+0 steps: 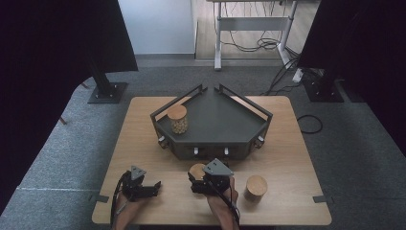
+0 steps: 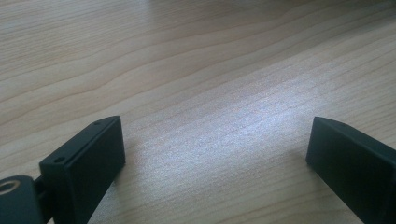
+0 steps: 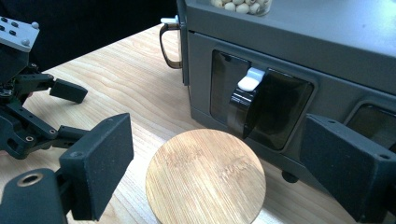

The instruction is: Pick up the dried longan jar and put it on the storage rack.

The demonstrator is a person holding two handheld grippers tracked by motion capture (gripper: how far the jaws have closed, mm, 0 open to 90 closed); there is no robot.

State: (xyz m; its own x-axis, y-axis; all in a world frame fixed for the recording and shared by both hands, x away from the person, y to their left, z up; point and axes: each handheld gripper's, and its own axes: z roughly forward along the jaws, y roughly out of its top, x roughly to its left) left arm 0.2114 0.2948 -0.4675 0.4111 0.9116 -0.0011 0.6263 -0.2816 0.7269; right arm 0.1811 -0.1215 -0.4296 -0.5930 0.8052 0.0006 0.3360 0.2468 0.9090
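While the left gripper (image 1: 152,186) lay open and empty on the table (image 1: 143,139), the right gripper (image 3: 215,175) was spread around a lidded jar (image 3: 205,176) beside the tray (image 1: 215,122); closing on it seemed next.

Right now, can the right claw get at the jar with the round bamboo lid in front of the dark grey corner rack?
Probably yes. The right claw is open, its jaws standing either side of the jar's round bamboo lid, with nothing between them. The dark grey corner rack sits close behind, so there is little room forward.
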